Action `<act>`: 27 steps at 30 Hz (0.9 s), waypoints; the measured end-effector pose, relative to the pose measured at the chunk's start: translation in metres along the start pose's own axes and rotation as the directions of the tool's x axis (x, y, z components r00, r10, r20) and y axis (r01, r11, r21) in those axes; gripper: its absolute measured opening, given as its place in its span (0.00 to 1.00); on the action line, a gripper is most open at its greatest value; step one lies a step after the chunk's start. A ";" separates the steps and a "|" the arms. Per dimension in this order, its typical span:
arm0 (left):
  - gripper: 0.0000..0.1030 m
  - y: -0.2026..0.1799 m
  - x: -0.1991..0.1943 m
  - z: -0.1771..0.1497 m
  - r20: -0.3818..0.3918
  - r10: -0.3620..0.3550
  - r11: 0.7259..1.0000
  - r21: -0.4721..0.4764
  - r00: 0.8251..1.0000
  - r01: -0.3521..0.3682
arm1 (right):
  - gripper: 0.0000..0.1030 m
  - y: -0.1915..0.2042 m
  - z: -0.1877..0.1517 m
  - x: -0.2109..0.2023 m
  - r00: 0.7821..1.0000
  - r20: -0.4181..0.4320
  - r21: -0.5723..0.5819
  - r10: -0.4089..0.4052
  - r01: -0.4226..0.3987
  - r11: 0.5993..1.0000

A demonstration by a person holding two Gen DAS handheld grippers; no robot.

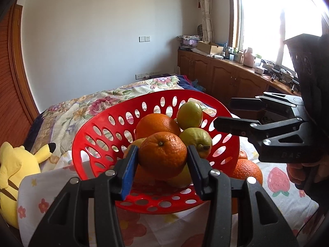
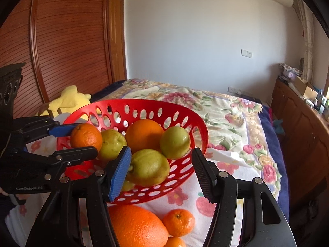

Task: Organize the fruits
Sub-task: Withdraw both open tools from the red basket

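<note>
left gripper [image 1: 162, 160] clamps orange [image 1: 162, 156] over basket [image 1: 98, 123] | right gripper [image 2: 161, 169] spread, empty | oranges [image 2: 136, 226] below it remain (three visible)

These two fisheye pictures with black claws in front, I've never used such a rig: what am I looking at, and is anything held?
Each picture comes from a camera on a hand-held two-finger gripper, looking along its fingers. The left gripper is shut on a small orange above the red basket, which holds a large orange and green-yellow lemons. The right gripper is open and empty. More oranges lie loose on the flowered cloth, near the basket.
</note>
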State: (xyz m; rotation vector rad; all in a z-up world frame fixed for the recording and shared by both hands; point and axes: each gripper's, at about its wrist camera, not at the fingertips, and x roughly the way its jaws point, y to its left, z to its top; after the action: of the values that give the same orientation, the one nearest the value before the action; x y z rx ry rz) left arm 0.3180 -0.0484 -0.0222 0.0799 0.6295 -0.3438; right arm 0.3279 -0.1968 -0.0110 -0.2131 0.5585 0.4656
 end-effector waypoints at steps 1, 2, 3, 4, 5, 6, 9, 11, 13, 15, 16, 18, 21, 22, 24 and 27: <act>0.45 0.001 0.001 -0.001 0.001 -0.003 1.000 -0.005 1.000 0.003 | 0.61 0.000 -0.002 -0.002 1.000 0.001 0.002 -0.001 0.001 1.000; 0.45 0.001 0.001 -0.001 -0.002 -0.003 1.000 -0.006 1.000 0.003 | 0.61 0.001 -0.004 -0.003 1.000 0.001 0.006 -0.002 0.002 1.000; 0.45 0.001 0.002 -0.001 -0.005 -0.002 1.000 -0.005 1.000 0.002 | 0.61 0.001 -0.005 -0.004 1.000 0.001 0.009 -0.002 0.002 1.000; 0.45 0.001 0.003 -0.002 -0.006 -0.002 1.000 -0.004 1.000 0.002 | 0.61 0.001 -0.007 -0.005 1.000 0.001 0.013 -0.005 0.005 1.000; 0.45 0.001 0.004 -0.002 -0.007 -0.004 1.000 -0.005 1.000 0.004 | 0.61 0.001 -0.009 -0.005 1.000 0.001 0.017 -0.007 0.007 1.000; 0.45 0.000 0.004 -0.003 -0.009 -0.007 1.000 -0.007 1.000 0.006 | 0.61 0.001 -0.010 -0.005 1.000 0.000 0.019 -0.010 0.010 1.000; 0.46 0.000 0.004 -0.003 -0.011 -0.012 1.000 -0.002 1.000 0.012 | 0.61 0.002 -0.015 -0.006 1.000 -0.011 0.019 -0.016 0.016 1.000; 0.47 -0.003 0.001 -0.003 -0.001 -0.015 1.000 0.002 1.000 0.015 | 0.61 0.002 -0.017 -0.008 1.000 -0.012 0.017 -0.023 0.023 1.000; 0.48 -0.004 -0.002 -0.001 0.009 -0.020 1.000 0.004 1.000 0.020 | 0.61 0.001 -0.020 -0.013 1.000 -0.009 0.020 -0.027 0.027 0.999; 0.51 -0.005 -0.004 0.000 0.015 -0.021 1.000 0.007 1.000 0.021 | 0.61 -0.001 -0.022 -0.019 1.000 -0.005 0.029 -0.028 0.028 0.999; 0.52 -0.005 -0.006 0.000 0.017 -0.022 1.000 0.007 1.000 0.021 | 0.61 -0.002 -0.023 -0.022 1.000 -0.003 0.034 -0.029 0.029 0.999; 0.56 -0.006 -0.008 0.001 0.020 -0.021 1.000 0.007 1.000 0.021 | 0.61 -0.003 -0.025 -0.026 0.999 -0.002 0.041 -0.032 0.032 0.999; 0.57 -0.009 -0.013 0.002 0.022 -0.015 1.000 0.013 1.000 0.015 | 0.61 -0.004 -0.032 -0.036 0.999 -0.003 0.052 -0.037 0.037 0.998; 0.58 -0.011 -0.017 0.003 0.026 -0.014 1.000 0.016 1.000 0.014 | 0.61 -0.004 -0.035 -0.040 0.999 -0.004 0.056 -0.040 0.041 0.998; 0.61 -0.015 -0.023 0.004 0.034 -0.016 1.000 0.022 0.999 0.015 | 0.61 -0.005 -0.040 -0.045 0.999 -0.007 0.063 -0.047 0.047 0.997; 0.64 -0.021 -0.035 0.004 0.050 -0.023 0.999 0.029 0.998 0.022 | 0.61 -0.005 -0.049 -0.056 0.998 -0.010 0.075 -0.060 0.061 0.995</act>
State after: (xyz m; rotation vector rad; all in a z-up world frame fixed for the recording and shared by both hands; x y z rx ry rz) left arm 0.2864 -0.0588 0.0025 0.0913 0.5761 -0.3758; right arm 0.2658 -0.2374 -0.0200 -0.1590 0.5745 0.3843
